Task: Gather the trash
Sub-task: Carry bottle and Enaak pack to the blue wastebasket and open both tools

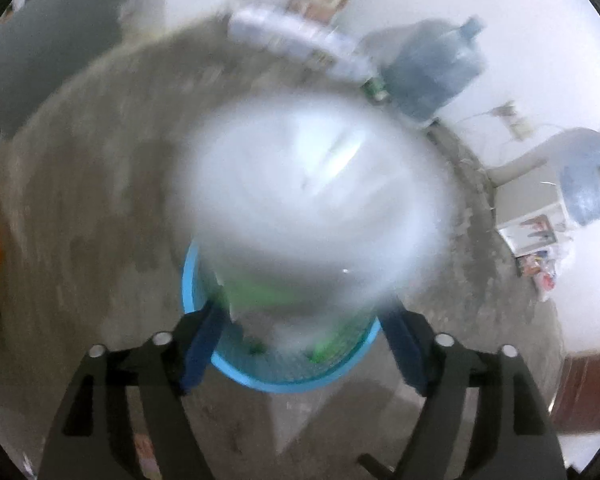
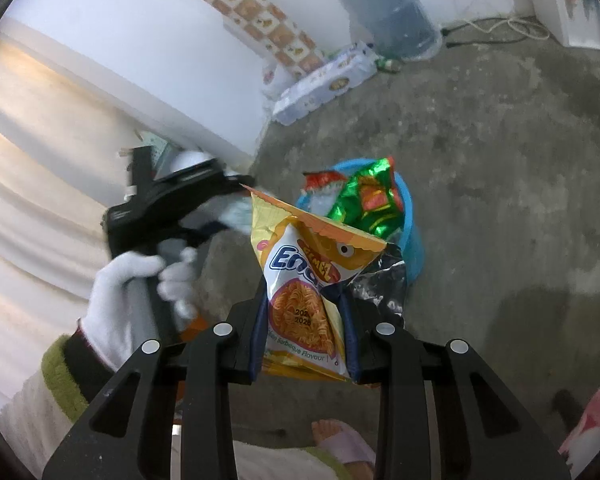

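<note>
In the left wrist view, my left gripper [image 1: 304, 344] points down over a blue bin [image 1: 192, 280] on the concrete floor. A badly blurred, whitish, see-through thing [image 1: 308, 200] with some green low on it lies between the spread fingers, and the pads look clear of its sides. In the right wrist view, my right gripper [image 2: 304, 332] is shut on a yellow noodle packet [image 2: 300, 280]. The blue bin [image 2: 414, 240] stands beyond it with a green foil wrapper [image 2: 368, 200] sticking out. A white-gloved hand [image 2: 128, 288] holds the left gripper [image 2: 236, 208] left of the bin.
A large water jug [image 2: 388, 8], a pack of paper rolls [image 2: 324, 84] and a patterned box [image 2: 260, 20] stand along the far wall. A white appliance [image 2: 572, 4] and a cable [image 2: 496, 28] are at the back right. A foot [image 2: 340, 436] and a pink packet [image 2: 592, 420] lie near me.
</note>
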A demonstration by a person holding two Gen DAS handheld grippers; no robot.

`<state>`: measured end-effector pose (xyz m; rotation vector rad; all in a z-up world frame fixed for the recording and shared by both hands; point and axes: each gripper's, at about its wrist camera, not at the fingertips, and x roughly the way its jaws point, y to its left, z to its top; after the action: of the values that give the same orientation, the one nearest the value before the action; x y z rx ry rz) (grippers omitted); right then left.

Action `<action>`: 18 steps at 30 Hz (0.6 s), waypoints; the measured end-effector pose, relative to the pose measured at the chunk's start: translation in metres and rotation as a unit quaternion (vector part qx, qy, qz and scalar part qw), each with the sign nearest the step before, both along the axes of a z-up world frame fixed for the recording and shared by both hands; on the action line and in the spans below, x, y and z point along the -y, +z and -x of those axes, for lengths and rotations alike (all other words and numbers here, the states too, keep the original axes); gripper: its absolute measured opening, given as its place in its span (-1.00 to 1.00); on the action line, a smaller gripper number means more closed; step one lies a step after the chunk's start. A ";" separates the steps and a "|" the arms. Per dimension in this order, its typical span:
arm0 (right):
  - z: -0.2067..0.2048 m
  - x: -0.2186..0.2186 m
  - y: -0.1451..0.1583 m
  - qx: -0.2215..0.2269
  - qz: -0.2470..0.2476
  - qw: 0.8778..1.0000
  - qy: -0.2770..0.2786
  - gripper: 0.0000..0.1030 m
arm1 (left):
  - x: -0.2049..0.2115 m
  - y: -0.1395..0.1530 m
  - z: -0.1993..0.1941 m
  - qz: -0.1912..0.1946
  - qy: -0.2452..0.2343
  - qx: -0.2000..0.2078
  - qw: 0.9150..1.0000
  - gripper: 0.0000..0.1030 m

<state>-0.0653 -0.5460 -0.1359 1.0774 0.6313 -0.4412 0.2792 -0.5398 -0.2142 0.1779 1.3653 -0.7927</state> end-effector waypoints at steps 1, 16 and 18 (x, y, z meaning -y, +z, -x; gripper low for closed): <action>-0.001 -0.001 -0.001 -0.003 -0.001 1.000 0.003 -0.43 | -0.004 -0.009 -0.002 -0.003 0.006 -0.016 1.000 0.44; -0.016 0.005 -0.011 -0.014 -0.001 1.000 0.005 -0.42 | -0.038 0.030 0.010 -0.005 -0.016 -0.008 1.000 0.44; -0.029 0.012 -0.009 0.001 -0.004 1.000 0.011 -0.42 | -0.057 0.053 0.012 -0.002 -0.038 0.001 0.999 0.44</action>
<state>-0.0360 -0.5583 -0.1448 1.0773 0.6436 -0.4179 0.2672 -0.4832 -0.1610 0.2342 1.3640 -0.8533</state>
